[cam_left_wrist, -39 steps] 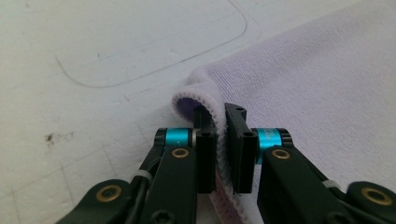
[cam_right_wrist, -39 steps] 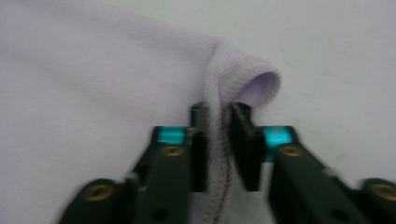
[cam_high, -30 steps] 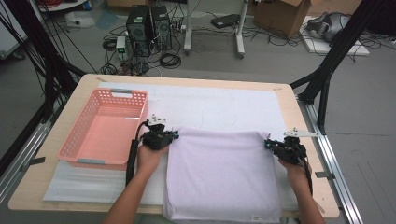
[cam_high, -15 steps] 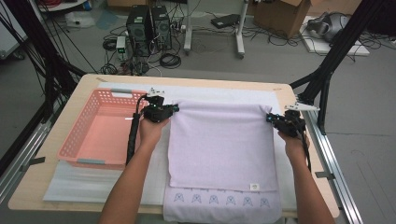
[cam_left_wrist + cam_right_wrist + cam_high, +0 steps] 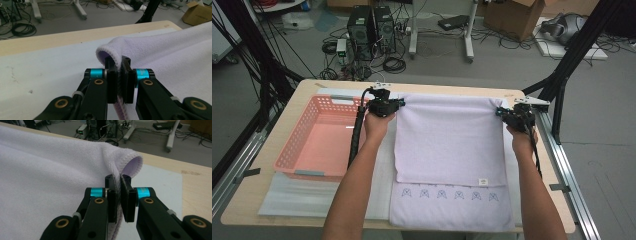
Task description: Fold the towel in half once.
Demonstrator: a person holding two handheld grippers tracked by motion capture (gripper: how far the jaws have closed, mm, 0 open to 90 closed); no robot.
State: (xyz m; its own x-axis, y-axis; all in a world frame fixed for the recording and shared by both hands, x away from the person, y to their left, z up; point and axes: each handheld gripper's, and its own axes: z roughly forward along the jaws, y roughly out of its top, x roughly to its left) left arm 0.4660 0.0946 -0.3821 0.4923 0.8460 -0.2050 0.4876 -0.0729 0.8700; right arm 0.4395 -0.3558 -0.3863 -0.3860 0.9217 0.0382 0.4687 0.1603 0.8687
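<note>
Lavender towel (image 5: 162, 50) pinched between tool (image 5: 119, 72) jaws.

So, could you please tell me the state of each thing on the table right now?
towel: partly unfolded, far edge lifted, near end flat
left claw: shut on towel's corner
right claw: shut on towel's other corner
basket: upright, nothing inside
</note>
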